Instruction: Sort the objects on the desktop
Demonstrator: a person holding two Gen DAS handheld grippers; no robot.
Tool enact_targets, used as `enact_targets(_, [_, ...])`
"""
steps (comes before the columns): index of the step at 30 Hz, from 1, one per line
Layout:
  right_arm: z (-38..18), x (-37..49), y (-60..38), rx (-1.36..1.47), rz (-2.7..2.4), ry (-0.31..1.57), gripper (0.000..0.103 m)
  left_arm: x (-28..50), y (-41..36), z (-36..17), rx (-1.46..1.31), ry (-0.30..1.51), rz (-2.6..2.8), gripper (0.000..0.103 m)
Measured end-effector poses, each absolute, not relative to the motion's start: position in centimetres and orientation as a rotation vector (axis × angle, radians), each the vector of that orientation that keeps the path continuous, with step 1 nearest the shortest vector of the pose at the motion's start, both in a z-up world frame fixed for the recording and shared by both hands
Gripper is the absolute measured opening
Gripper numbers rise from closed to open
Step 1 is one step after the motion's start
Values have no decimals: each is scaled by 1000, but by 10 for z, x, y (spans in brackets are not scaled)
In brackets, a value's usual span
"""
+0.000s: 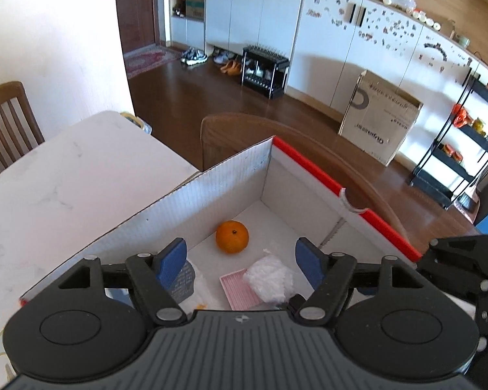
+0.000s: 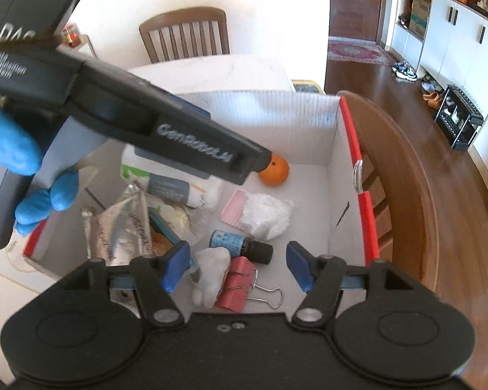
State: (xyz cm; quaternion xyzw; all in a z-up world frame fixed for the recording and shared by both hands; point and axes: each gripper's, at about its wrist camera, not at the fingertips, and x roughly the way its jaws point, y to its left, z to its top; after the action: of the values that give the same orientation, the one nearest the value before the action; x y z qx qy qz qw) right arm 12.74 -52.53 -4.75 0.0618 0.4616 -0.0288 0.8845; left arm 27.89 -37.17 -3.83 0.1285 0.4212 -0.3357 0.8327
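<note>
A white cardboard box with a red rim (image 1: pixel 309 162) (image 2: pixel 351 136) sits on the white table and holds the sorted things. Inside lie an orange (image 1: pixel 232 236) (image 2: pixel 274 171), a pink ridged pad (image 1: pixel 239 289) (image 2: pixel 234 208), a crumpled white bag (image 1: pixel 270 279) (image 2: pixel 266 216), a small dark bottle with a blue label (image 2: pixel 240 242), a red binder clip (image 2: pixel 236 281), a silver foil pouch (image 2: pixel 120 227) and a tube (image 2: pixel 175 190). My left gripper (image 1: pixel 240 261) is open and empty above the box. My right gripper (image 2: pixel 239 268) is open and empty over the bottle and clip. The left gripper's body (image 2: pixel 166 136) crosses the right wrist view.
The white marble table (image 1: pixel 65 175) extends left of the box. Wooden chairs stand at the table's far side (image 2: pixel 185 35) and beside the box (image 2: pixel 406 169). White cabinets (image 1: pixel 325 48), a shoe rack and a cardboard carton (image 1: pixel 379 117) stand across the wood floor.
</note>
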Motion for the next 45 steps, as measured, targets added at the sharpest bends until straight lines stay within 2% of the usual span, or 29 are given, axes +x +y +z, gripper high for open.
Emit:
enact_targets(3, [-36,114,-519,132,-57,930,71,266,-362,-28,257,867,-714,73])
enact_targets(18, [-17,85,-505,152,-79,838,76,209,-302,-2,176,784,-679,74])
enact_targets(20, [-15,81,-504,161,-84,822,76,203,-293,-2,175,782,-670,79])
enact_targets(24, [-12,77,-503,184,-89,797,79,192,-276,-1,176,773,-662,80])
enact_targets(30, [-9,66,-499,206,-82,758,88,173,-257,-5,202,759,-648,88])
enact_targets(34, [-3,56,-494,217,-73,725,90,166,-245,-8,192,775,-640,103])
enact_targets(37, [3,48,-490,224,-74,696,97,159,-239,-10,177,785,-643,103])
enact_targets(45, [14,33,-468,195,-72,631,102,139,-228,-6,169,756,-613,103])
